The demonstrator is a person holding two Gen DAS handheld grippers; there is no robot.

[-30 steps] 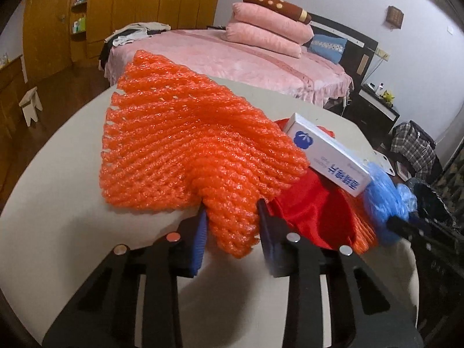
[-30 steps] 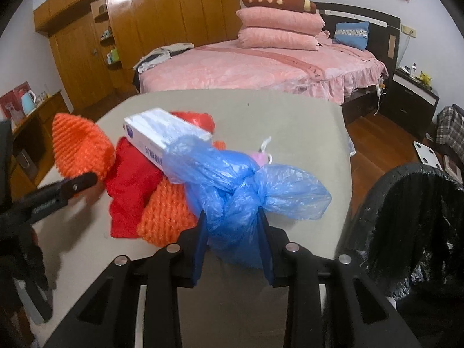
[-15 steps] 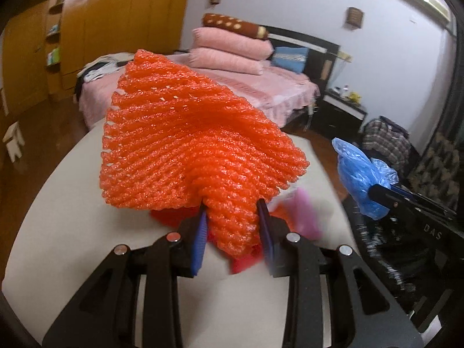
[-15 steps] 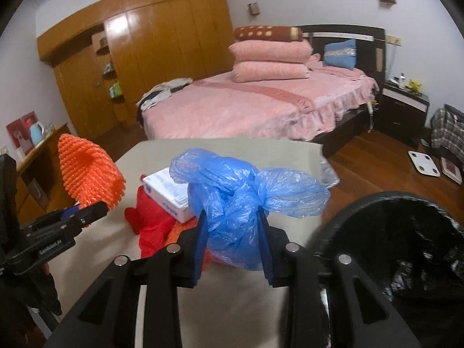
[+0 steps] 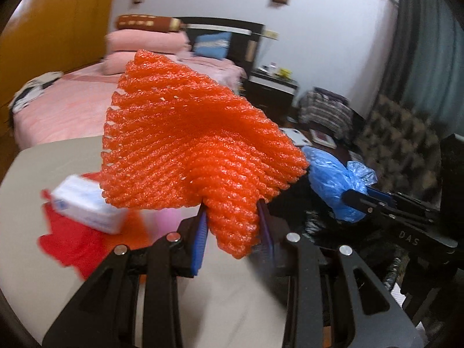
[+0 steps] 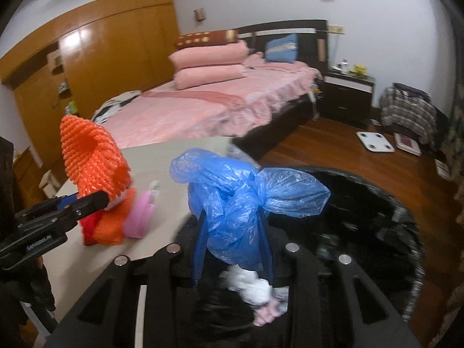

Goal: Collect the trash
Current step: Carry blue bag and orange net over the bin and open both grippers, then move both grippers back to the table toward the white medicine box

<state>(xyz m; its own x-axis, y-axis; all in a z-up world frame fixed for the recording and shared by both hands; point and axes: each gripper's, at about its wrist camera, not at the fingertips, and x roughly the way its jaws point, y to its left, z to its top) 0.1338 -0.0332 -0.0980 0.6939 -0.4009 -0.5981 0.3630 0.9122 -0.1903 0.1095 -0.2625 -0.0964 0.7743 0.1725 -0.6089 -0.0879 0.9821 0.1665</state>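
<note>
Since a second ago both grippers have lifted off the tabletop (image 6: 162, 156) and swung toward the black-lined trash bin (image 6: 377, 203), carrying their loads with them — the blue knotted plastic bag (image 6: 243, 203) now hangs over the bin's mouth instead of above the trash pile.

The beige tabletop bears what remains: a white box (image 5: 87, 206) lying on a red cloth (image 5: 66, 243), with something pink (image 6: 142, 214) and an orange net piece (image 6: 113, 226) beside them. Beyond the tabletop stands a bed (image 6: 203, 107) with a pink cover and stacked pink pillows; a wooden wardrobe (image 6: 116, 46) lines the wall, a dark nightstand (image 6: 348, 92) sits by the headboard, and a white bathroom scale (image 6: 377, 142) lies on the wood floor. White and pinkish scraps lie in the bin.

The left gripper (image 5: 232, 226) tilts downward over the tabletop's edge, its fingers clamped on the lower corner of the orange foam net (image 5: 191, 150), which fans upward. The right gripper (image 6: 232, 235) also points down — its fingers squeeze the blue bag just below the knot, over the bin.
</note>
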